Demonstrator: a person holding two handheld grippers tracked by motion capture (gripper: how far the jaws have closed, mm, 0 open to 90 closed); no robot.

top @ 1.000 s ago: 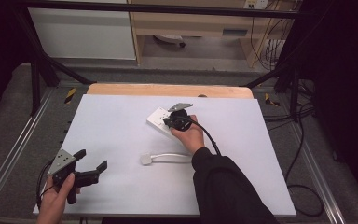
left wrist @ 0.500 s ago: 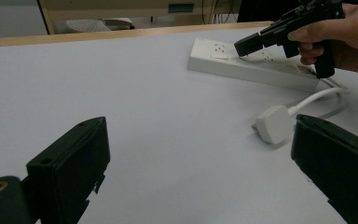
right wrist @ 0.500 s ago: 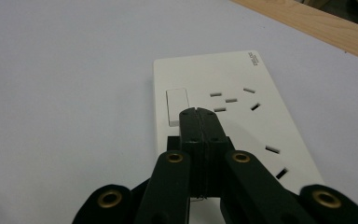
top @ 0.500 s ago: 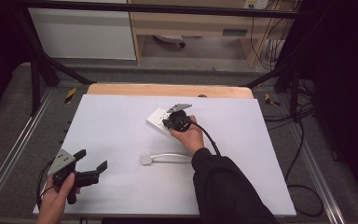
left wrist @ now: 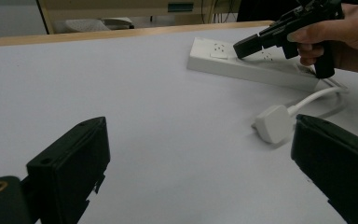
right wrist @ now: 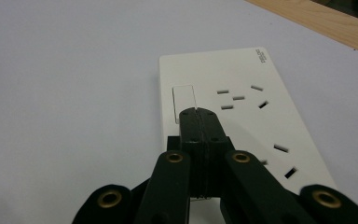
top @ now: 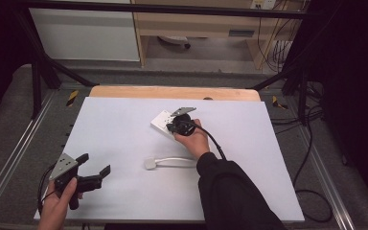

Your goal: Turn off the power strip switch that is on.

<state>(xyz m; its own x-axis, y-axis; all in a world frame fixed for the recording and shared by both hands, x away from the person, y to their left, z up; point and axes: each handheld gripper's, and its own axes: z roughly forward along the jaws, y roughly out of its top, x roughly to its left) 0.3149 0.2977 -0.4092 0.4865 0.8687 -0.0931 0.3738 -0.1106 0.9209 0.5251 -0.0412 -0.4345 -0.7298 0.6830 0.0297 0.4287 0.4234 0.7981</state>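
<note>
**Closed jaws poised at the power strip's switch**

The right gripper has its jaws pressed flat together with nothing between them, and its tip sits over the white power strip, just short of the rocker switch. In the high view the power strip lies near the far middle of the white table, with the right gripper on top of it. Its cord curls back toward the person and ends in a white plug, lying loose and well apart from the strip.

The step in hand looks like pressing the switch with the closed tip. The next move likely calls for a short push forward and down onto the switch, held steady so the strip does not slide.

The left gripper rests near the table's near left corner, jaws wide open and empty, far from the strip.
</note>
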